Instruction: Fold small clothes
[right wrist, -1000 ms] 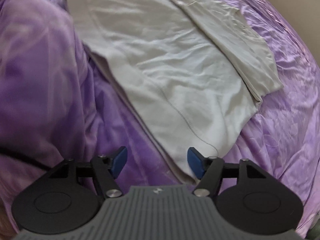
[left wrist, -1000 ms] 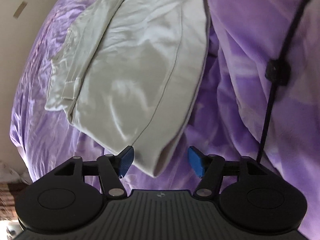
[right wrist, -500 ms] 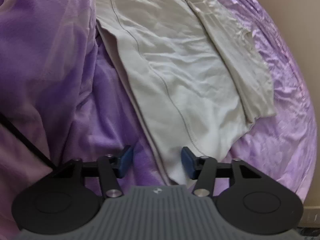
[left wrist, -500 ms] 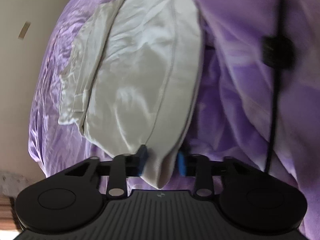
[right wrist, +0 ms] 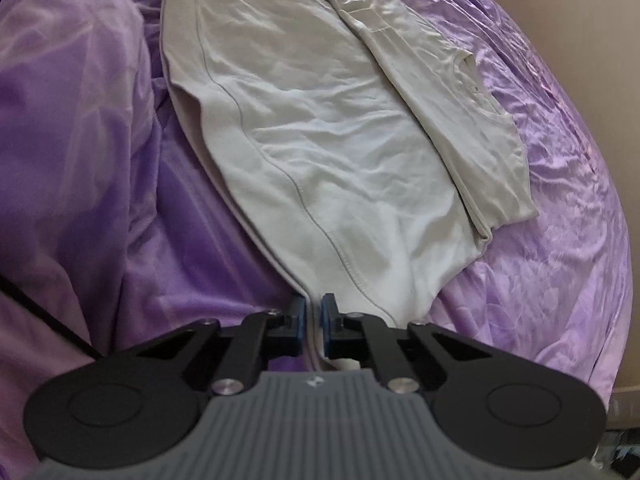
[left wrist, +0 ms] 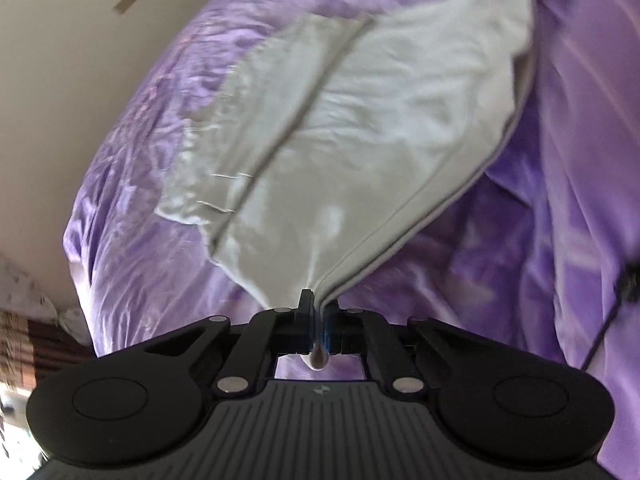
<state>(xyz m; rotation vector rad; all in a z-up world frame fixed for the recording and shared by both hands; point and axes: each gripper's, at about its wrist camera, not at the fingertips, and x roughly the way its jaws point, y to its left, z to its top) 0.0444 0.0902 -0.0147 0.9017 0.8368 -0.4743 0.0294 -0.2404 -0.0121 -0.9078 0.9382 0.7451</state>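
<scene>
Left wrist view shows our left gripper (left wrist: 316, 316), wide apart a second ago, now clamped on a corner of the pale shirt (left wrist: 360, 128) and lifting it; our right gripper (right wrist: 311, 320) has likewise closed its jaws on the other hem corner. We judge a fold can begin. Underneath lies a purple bedspread (right wrist: 560, 200), with a beige wall (left wrist: 60, 80) behind.

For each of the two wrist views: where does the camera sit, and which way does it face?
Left wrist: behind the left gripper, angled down at the white T-shirt on the purple bedspread; own fingers pinch a hem corner.
Right wrist: behind the right gripper, angled down; fingers pinch the other corner.
Shared: T-shirt, bedspread.
</scene>
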